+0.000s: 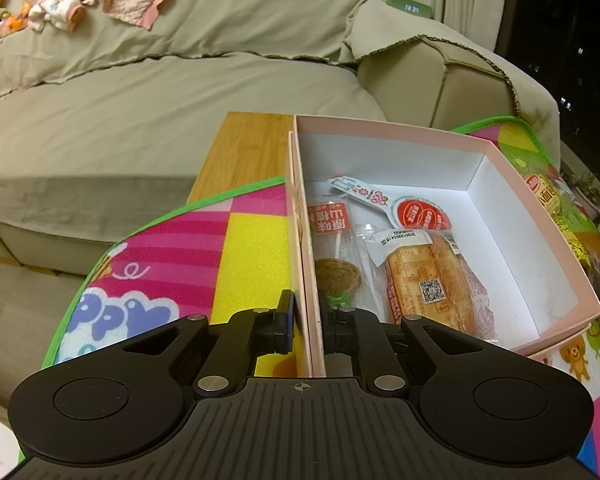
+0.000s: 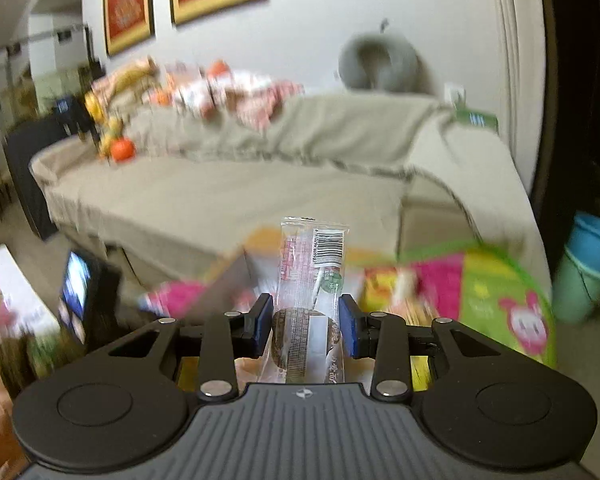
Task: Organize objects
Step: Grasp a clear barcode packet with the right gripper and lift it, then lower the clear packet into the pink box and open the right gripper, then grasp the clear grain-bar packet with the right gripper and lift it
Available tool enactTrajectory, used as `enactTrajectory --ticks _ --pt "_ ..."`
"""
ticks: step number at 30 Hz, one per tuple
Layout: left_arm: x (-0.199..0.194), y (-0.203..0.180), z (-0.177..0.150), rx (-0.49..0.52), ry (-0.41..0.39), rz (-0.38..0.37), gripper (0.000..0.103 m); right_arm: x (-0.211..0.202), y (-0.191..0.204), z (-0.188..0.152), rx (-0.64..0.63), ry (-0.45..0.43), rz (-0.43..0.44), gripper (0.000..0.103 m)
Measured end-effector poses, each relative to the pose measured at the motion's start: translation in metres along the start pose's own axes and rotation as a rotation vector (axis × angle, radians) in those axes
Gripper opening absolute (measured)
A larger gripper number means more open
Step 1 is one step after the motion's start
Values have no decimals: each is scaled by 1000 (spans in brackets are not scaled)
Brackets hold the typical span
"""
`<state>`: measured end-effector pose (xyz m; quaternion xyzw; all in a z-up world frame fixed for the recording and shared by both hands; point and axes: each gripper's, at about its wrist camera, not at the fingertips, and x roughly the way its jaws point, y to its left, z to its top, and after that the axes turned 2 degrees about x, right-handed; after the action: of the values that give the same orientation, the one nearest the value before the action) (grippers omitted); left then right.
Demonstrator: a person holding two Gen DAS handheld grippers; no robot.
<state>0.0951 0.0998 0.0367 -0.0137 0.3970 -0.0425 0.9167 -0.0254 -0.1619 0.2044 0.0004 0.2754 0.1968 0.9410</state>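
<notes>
Between my right gripper (image 2: 306, 326) pads sits a long clear-wrapped snack packet (image 2: 310, 280), pinched near its bottom, pointing up and away. My left gripper (image 1: 306, 316) is nearly shut on the pink cardboard box (image 1: 540, 200) wall, nearer the box.

The pink box (image 1: 400, 132) stands open; three wrapped snacks lie inside. A clear-wrapped lollipop (image 2: 310, 300) points toward 12 o'clock.
</notes>
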Motion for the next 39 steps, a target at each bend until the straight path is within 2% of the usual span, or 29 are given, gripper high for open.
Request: enactTrajectory --ticks 3,6,8,12,15,18,28,39 --pt "0 0 0 0 0 0 12 15 6 18 17 -36 17 35" --pt "0 0 0 1 0 0 12 45 10 24 52 0 33 36" --pt "0 0 0 1 0 -1 12 62 14 21 57 20 33 40" --pt "0 0 0 3 -1 0 12 79 14 6 54 58 14 40" --pt "-1 0 1 3 -1 -1 12 81 3 -6 76 80 -17 43" --pt "0 0 0 4 -2 -1 12 80 -12 -19 93 103 -62 50" --pt "-1 0 0 4 -2 -2 12 76 -63 -74 167 212 -193 53" --pt "-1 0 0 5 -2 -2 12 85 -72 -80 167 224 -217 59"
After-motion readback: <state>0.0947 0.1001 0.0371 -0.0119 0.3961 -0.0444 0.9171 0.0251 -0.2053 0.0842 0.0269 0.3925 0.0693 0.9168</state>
